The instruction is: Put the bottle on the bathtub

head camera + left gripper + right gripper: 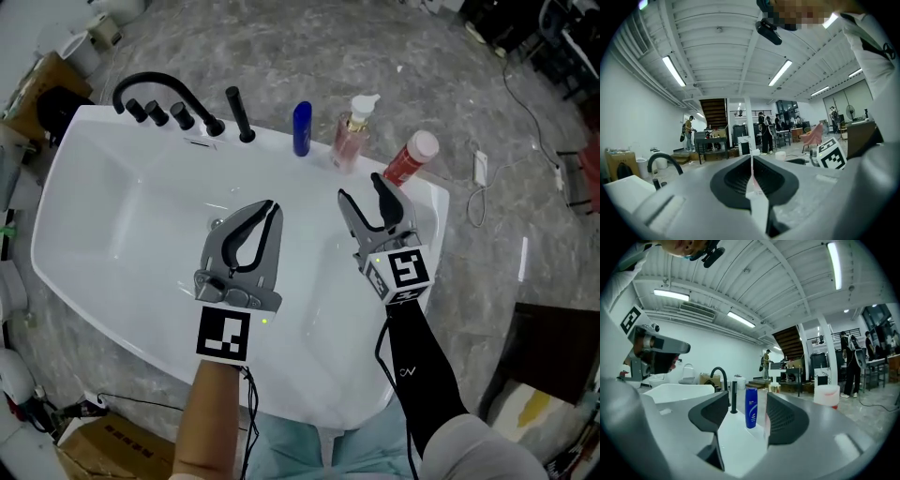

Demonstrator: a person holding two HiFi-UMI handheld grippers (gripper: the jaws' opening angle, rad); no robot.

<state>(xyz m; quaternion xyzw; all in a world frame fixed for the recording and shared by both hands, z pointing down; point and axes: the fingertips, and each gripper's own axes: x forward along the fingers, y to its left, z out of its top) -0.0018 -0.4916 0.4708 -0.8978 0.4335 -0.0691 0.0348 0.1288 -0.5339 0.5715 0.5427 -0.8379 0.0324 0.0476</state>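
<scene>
- Glossy white bathtub [103, 206] stands on a mottled grey concrete floor [375, 47].
- Blue plastic bottle [301, 128], pink pump bottle [349, 139] and red white-capped bottle [410, 159] stand along its far rim.
- Left gripper [272, 208]: fingers together, empty.
- Right gripper [360, 187]: fingers spread, empty.

A big open workshop hall — bathtub [103, 216] on bare concrete floor [309, 47], cardboard box [117, 448] at seven o'clock, strip lights [674, 70] under a beamed ceiling [722, 51], staircase [714, 112], table [710, 139] beyond.

bathtub [112, 197]: glossy white | blue bottle [301, 128]: shiny plastic | faucet [159, 98]: matt black
</scene>
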